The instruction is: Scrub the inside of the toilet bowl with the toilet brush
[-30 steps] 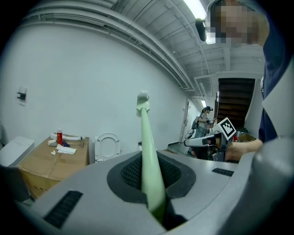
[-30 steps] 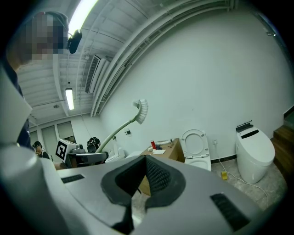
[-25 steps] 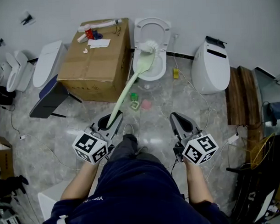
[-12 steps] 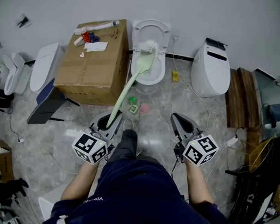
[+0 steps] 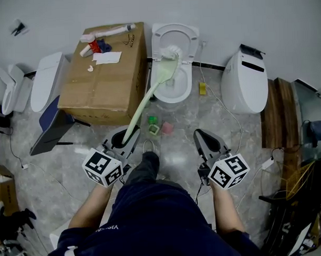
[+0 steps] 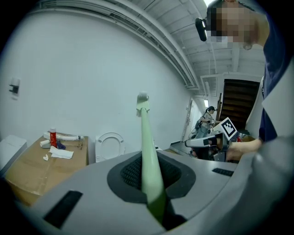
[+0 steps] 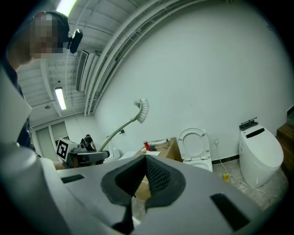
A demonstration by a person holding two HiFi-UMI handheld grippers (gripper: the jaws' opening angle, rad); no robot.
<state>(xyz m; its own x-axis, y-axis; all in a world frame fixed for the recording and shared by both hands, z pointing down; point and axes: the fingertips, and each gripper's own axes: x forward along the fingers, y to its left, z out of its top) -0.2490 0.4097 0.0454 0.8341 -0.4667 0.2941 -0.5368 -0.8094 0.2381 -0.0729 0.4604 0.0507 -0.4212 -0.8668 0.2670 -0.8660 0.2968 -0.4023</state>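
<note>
The white toilet [image 5: 172, 77] stands against the far wall with its lid [image 5: 173, 34] raised; it also shows in the right gripper view [image 7: 195, 148]. My left gripper [image 5: 126, 136] is shut on the lower end of the pale green toilet brush handle [image 5: 144, 102]. The handle slants up and forward. Its white bristle head [image 5: 171, 52] hangs in the air over the bowl, apart from it, as the right gripper view shows [image 7: 143, 109]. In the left gripper view the handle [image 6: 147, 151] runs up between the jaws. My right gripper [image 5: 204, 137] is shut, holding nothing.
A big cardboard box [image 5: 103, 74] with small items on top stands left of the toilet. A second white toilet [image 5: 244, 80] is at the right, wooden planks [image 5: 278, 115] beyond it. Small green [image 5: 153, 129] and pink [image 5: 167, 128] things and cables lie on the floor ahead.
The head view has drifted slightly, so the box and floor items sit a little lower. Both grippers and the raised brush keep nearly the same pose.
</note>
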